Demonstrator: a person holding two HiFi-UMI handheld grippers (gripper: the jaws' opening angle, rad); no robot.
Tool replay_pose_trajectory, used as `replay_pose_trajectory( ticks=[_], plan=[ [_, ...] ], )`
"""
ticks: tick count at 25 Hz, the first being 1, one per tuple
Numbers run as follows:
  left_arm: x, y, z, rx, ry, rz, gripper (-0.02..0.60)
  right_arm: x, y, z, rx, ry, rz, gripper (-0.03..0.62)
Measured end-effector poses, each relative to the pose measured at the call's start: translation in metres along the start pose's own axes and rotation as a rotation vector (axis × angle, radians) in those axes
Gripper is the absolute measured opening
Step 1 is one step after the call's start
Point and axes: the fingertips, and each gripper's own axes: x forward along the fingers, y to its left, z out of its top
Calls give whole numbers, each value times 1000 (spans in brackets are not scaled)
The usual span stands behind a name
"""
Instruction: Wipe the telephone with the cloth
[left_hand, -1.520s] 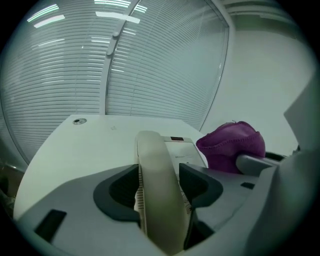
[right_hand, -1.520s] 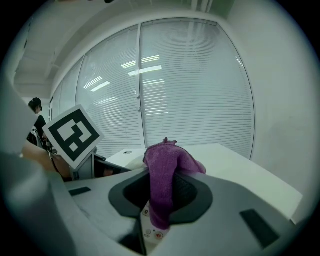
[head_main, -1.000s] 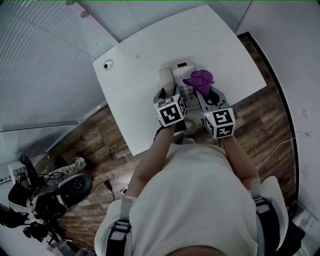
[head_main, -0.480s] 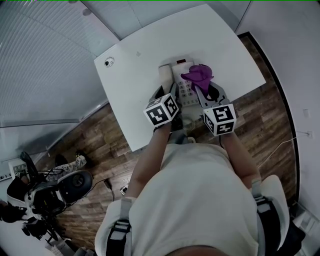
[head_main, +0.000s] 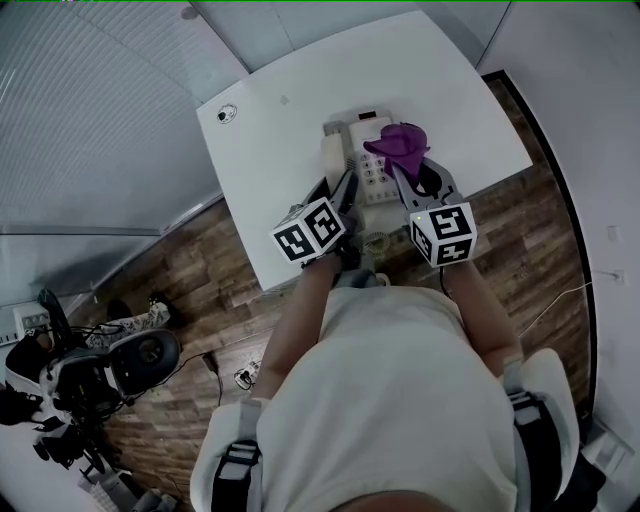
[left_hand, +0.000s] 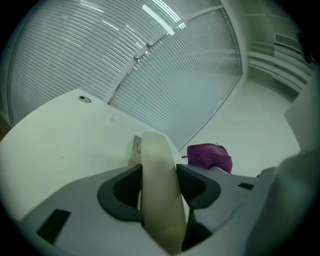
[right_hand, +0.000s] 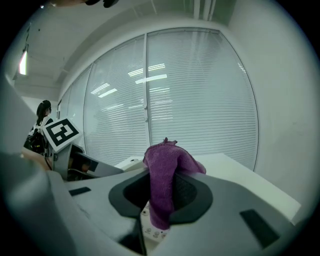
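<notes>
The left tool clamps the handset; the right tool pinches the purple cloth over the telephone.

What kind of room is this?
Probably an office or meeting room. A desk telephone sits on a white table, slatted blinds cover a big glass wall, and the floor is wood planks.
</notes>
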Motion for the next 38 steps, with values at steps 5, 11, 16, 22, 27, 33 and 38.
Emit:
replay_pose_trajectory(
  ticks=[5, 11, 16, 22, 27, 33, 38],
  plan=[
    [-23, -3, -6, -40, -24, -48, 225, -3, 8, 5, -8, -12, 22, 86],
    [-51, -12, -8, -106, -75, -122, 225, -7, 24, 12, -21, -31, 55, 86],
    [-73, -21, -8, -140, -121, -219, 225, -10, 38, 20, -30, -51, 86, 86],
    [-101, -34, -12, -229, -153, -332, 224, -15, 56, 25, -42, -61, 120, 86],
    [-118, -41, -20, -289, -170, -398, 224, -27, 70, 28, -52, -81, 146, 86],
    [-136, -58, -21, -327, -206, -505, 224, -45, 91, 33, -55, -115, 197, 86],
    [-146, -69, -23, -332, -218, -560, 224, -59, 108, 33, -65, -142, 258, 86]
  ],
)
